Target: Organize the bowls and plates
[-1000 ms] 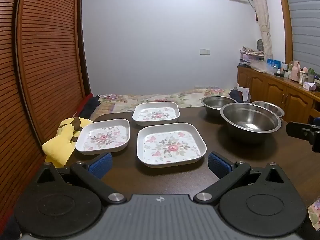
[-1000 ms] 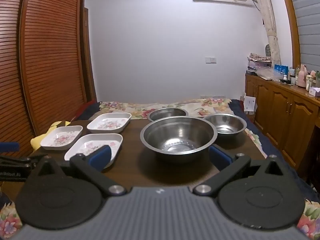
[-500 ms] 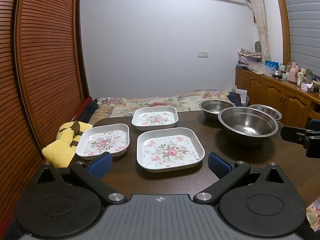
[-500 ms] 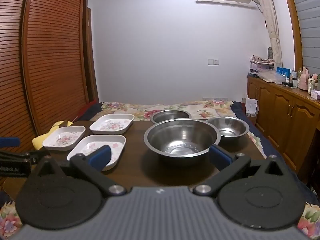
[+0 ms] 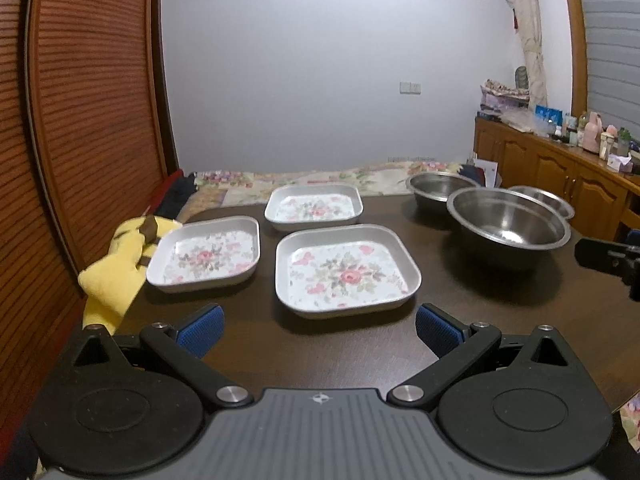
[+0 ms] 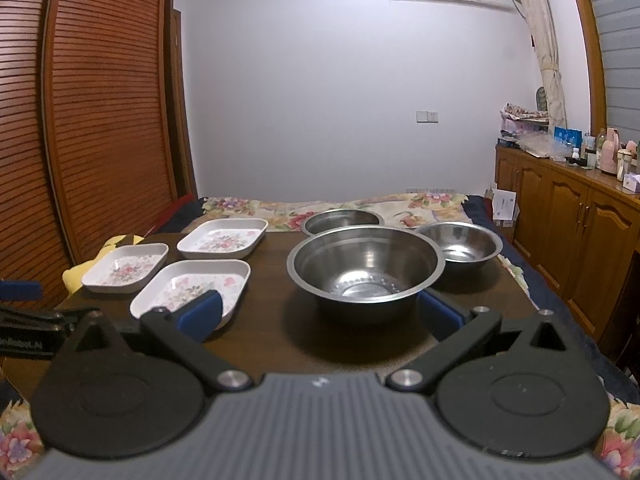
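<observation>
Three white square floral plates lie on the dark wooden table (image 5: 500,300): a near one (image 5: 346,274), a left one (image 5: 206,254) and a far one (image 5: 314,208). Three steel bowls stand to the right: a large one (image 6: 366,268), a far one (image 6: 342,220) and a right one (image 6: 460,242). My left gripper (image 5: 318,330) is open and empty, just in front of the near plate. My right gripper (image 6: 320,314) is open and empty, its fingers either side of the large bowl's near wall, with the near plate (image 6: 192,286) behind its left finger.
A yellow plush toy (image 5: 116,264) lies at the table's left edge by the slatted wooden doors (image 5: 80,120). A floral bed (image 6: 360,204) lies beyond the table. A wooden cabinet (image 6: 580,216) with bottles stands on the right.
Both grippers have drawn back and tilted slightly, so the plates and bowls sit a little farther away. Nothing on the table has moved.
</observation>
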Motion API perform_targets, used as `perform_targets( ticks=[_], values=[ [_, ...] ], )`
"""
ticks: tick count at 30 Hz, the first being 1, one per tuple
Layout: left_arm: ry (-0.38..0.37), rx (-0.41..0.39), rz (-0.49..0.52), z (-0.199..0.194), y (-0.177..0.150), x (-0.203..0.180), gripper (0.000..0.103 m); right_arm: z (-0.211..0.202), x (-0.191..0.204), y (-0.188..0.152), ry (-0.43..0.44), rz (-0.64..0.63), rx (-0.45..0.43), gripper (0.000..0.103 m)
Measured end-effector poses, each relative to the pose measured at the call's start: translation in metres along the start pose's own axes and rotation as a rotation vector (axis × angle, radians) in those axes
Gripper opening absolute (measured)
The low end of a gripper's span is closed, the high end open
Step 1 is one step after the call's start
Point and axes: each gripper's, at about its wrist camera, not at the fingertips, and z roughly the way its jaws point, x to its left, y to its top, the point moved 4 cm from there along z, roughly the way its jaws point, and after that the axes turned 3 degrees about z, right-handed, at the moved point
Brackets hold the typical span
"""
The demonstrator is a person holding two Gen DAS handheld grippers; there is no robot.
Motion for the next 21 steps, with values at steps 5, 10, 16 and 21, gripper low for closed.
perform_targets(
  ticks=[5,10,16,21],
  values=[
    [0.000,0.038,-0.001,0.011,-0.009,0.004,0.103,0.007,0.002,-0.004,0.007,0.002,0.013,0.103],
    [-0.004,0.068,-0.003,0.019,-0.017,0.009,0.103,0.017,0.006,-0.010,0.030,0.005,0.026,0.103],
    [-0.002,0.107,0.001,0.029,-0.024,0.015,0.103,0.031,0.017,-0.014,0.063,-0.003,0.046,0.103],
    [-0.008,0.110,0.005,0.033,-0.025,0.023,0.103,0.045,0.031,-0.014,0.101,-0.024,0.056,0.103]
  ],
)
